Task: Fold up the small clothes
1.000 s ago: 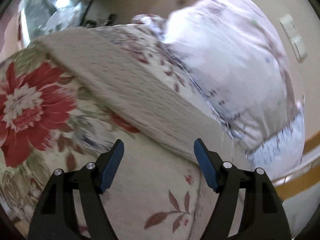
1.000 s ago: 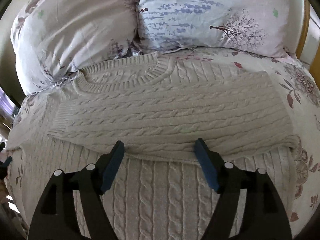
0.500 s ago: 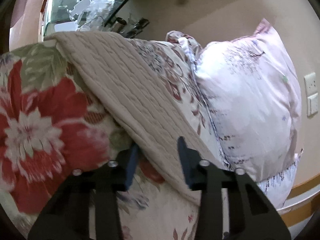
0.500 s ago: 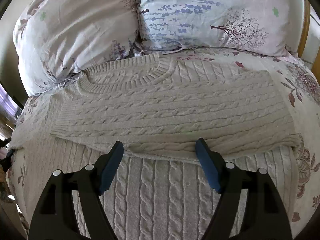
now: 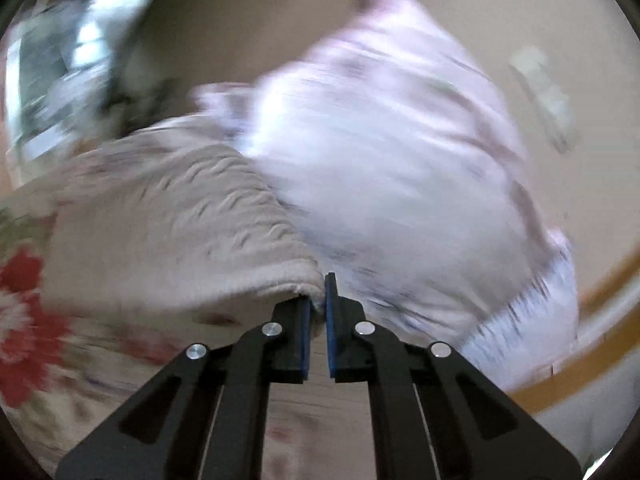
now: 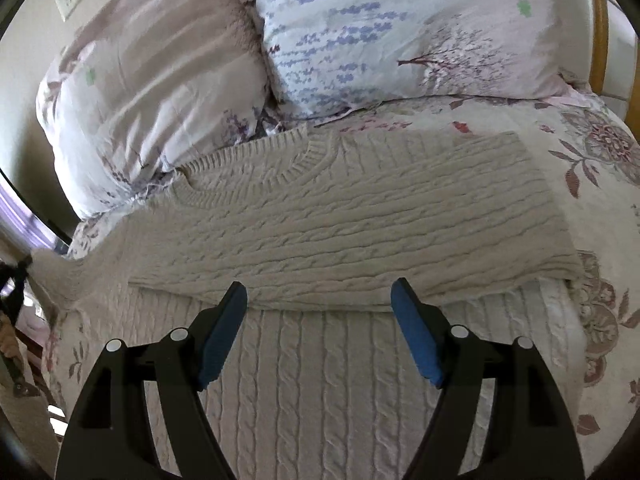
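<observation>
A cream cable-knit sweater [image 6: 340, 216] lies flat on a floral bedspread, its right sleeve folded across the chest. My right gripper [image 6: 320, 300] is open and empty, hovering over the sweater's lower body. My left gripper [image 5: 318, 292] is shut on the left sleeve [image 5: 180, 220] of the sweater and holds its edge lifted off the bed. The left wrist view is blurred by motion. In the right wrist view the lifted sleeve [image 6: 68, 280] shows stretched toward the far left.
Two floral pillows [image 6: 360, 40] lean against the wall at the head of the bed. The floral bedspread [image 6: 600, 184] shows right of the sweater. A wooden bed frame [image 5: 592, 344] curves at the right. A cluttered glass surface [image 5: 60, 60] stands beyond the bed's left side.
My left gripper went from open to shut on the sweater's left sleeve and lifted it, swinging toward the pillows. My right gripper has barely moved.
</observation>
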`<state>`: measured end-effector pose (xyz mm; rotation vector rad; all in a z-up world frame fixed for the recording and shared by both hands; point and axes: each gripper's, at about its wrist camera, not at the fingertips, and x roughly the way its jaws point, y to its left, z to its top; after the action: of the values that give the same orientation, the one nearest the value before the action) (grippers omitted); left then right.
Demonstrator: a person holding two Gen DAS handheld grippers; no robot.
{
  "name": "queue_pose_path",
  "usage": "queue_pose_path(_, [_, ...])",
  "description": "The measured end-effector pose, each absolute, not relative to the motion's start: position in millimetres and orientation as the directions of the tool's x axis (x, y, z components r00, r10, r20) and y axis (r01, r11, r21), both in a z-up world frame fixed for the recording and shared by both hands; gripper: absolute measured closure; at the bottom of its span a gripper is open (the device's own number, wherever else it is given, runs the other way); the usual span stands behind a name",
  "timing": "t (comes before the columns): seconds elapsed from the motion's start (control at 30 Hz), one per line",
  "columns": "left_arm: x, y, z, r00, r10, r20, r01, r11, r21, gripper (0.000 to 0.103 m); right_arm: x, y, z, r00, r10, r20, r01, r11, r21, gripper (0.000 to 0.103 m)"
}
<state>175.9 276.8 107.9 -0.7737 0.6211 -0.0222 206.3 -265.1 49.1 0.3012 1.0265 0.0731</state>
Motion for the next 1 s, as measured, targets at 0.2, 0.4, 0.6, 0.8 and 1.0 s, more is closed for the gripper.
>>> queue_pose_path(0.2, [205,131,120,0.735,-0.477,-0.482,0.100,0.779,-0.619,0.097,196,-280,58,0.540,0.190,-0.820,0.106,0.951,0.290,0.027])
queue_pose_path(0.4, [220,19,77,0.579,-0.569,-0.584,0.234,0.802,-0.549,0.097,187,-292,58,0.536,0.160,-0.829,0.133,0.953,0.271,0.027])
queue_pose_path(0.6, [211,-1,45,0.508,-0.573,-0.643,0.261,0.814,-0.518,0.061,184,-294,60,0.529,0.155,-0.834,0.117,0.960,0.253,0.027])
queue_pose_path(0.8, [186,56,47,0.562,-0.548,-0.620,0.198,0.816,-0.543,0.046,189,-250,90,0.578,0.245,-0.778,-0.113,0.969,0.221,0.028])
queue_pose_path(1.0, [188,134,27,0.609,-0.480,-0.631,-0.025,0.784,-0.621,0.048,190,-144,111,0.555,0.375,-0.742,-0.479,0.874,0.083,0.039])
